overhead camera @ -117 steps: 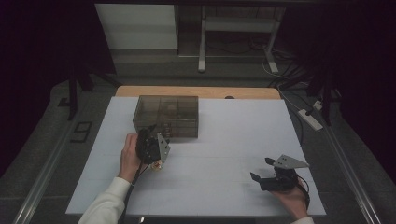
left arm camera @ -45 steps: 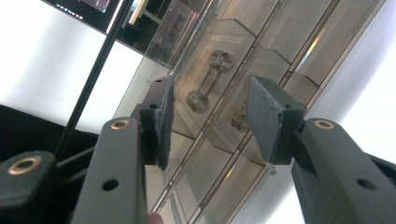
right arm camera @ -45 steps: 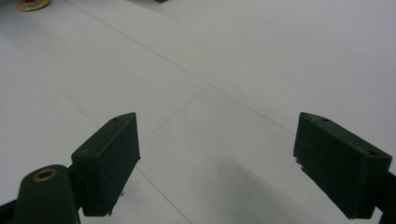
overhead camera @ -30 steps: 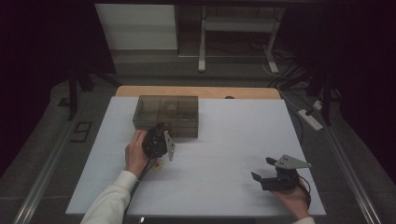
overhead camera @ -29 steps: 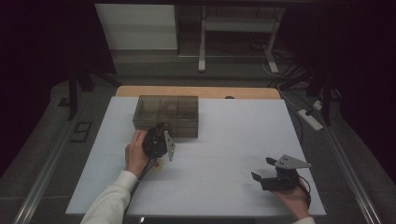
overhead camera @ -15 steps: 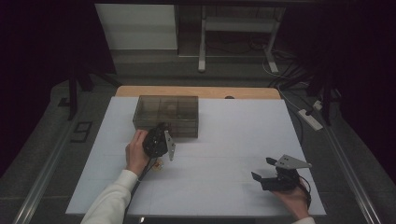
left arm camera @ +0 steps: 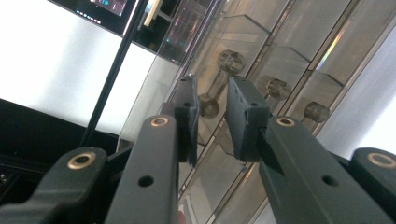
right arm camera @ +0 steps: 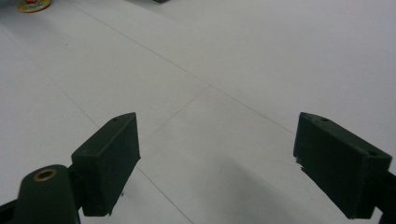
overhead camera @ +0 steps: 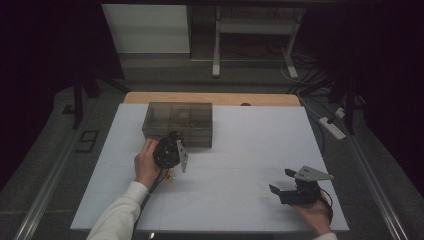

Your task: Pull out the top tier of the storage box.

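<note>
At the drawer box (overhead camera: 177,124) on the table's (overhead camera: 250,150) far left, the left gripper (left arm camera: 212,105) has its jaws narrowly apart astride a drawer knob (left arm camera: 208,106) dead ahead; the right gripper (right arm camera: 215,158) rests wide open, well apart.

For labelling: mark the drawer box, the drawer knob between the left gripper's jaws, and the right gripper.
drawer box (overhead camera: 177,117), high view, on its top.
drawer knob (left arm camera: 209,107), left gripper view, on its round head.
right gripper (overhead camera: 281,180), high view, between its fingertips.

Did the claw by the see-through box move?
Yes. The left claw moved forward, up to the smoky clear plastic drawer box; it now sits at a knob.
</note>
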{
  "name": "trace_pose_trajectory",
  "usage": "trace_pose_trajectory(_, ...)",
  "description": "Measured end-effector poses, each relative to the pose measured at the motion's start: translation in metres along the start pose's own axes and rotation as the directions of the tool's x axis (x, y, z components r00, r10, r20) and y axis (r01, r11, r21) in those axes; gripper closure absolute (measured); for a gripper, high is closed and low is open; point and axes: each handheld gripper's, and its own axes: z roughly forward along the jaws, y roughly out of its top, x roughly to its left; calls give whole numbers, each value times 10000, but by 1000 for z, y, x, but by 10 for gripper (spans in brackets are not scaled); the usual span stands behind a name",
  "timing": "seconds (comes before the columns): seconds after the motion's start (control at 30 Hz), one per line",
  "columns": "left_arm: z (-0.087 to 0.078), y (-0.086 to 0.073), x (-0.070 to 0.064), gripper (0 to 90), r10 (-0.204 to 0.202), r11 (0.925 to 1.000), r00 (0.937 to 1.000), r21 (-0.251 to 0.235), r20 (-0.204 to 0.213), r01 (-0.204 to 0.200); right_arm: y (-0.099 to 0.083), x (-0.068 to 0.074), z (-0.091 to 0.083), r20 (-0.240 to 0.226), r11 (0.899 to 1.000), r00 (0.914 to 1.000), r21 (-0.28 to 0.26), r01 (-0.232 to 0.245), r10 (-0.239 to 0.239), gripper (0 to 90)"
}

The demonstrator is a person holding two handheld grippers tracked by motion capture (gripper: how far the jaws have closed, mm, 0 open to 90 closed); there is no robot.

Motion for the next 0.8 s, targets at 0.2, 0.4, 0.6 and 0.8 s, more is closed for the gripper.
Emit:
trace_pose_trajectory(0.2, 0, 0, -1, 749, 162, 9999, 9998, 54, -100, -162, 0, 0, 0, 1, 10000, 10000, -8, -23, 23, 139)
trace_pose_trajectory(0.4, 0, -1, -1, 757, 167, 9998, 9998, 51, -107, -167, 0, 0, 0, 4, 10000, 10000, 4, -29, 29, 139)
trace_pose_trajectory(0.6, 0, -3, 0, 765, 67, 10000, 9999, 47, -89, -67, 0, 0, 0, 6, 10000, 10000, -3, -28, 28, 139)
trace_pose_trajectory(0.8, 0, -5, 0, 777, 5, 10000, 9999, 53, -107, -5, 0, 0, 0, 9, 10000, 10000, -5, -31, 31, 139)
